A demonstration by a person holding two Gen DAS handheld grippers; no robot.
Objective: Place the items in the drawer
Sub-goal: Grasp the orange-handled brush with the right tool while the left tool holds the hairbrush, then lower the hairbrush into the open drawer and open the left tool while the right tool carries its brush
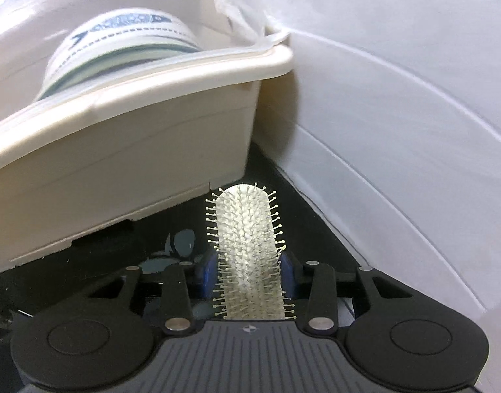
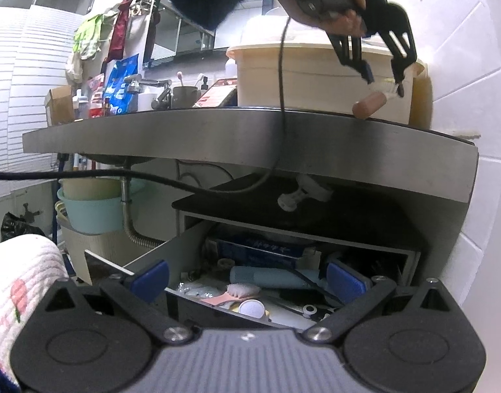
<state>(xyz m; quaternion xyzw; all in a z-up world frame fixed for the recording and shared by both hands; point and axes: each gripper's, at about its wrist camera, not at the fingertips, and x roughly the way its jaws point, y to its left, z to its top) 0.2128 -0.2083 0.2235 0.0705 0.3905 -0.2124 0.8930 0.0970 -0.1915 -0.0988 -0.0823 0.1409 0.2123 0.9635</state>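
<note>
My left gripper (image 1: 247, 273) is shut on a hairbrush (image 1: 248, 245), bristles up, its head pointing forward over the dark counter beside a cream bin (image 1: 119, 150). In the right wrist view the left gripper (image 2: 384, 82) hangs above the counter (image 2: 217, 137) with the brush's brown handle (image 2: 369, 104) sticking out below it. My right gripper (image 2: 247, 278) is open and empty, low in front of the open drawer (image 2: 191, 245) under the counter. The drawer holds several cluttered items, among them a blue box (image 2: 260, 249) and a pale blue tube (image 2: 270, 276).
A white tiled wall (image 1: 397, 98) is close on the right. The cream bin holds a white jar with blue print (image 1: 126, 42). A large cream tub (image 2: 315, 75), cups and bottles stand on the counter. Cables (image 2: 282, 98) hang across. Basins (image 2: 93, 209) sit under the sink at left.
</note>
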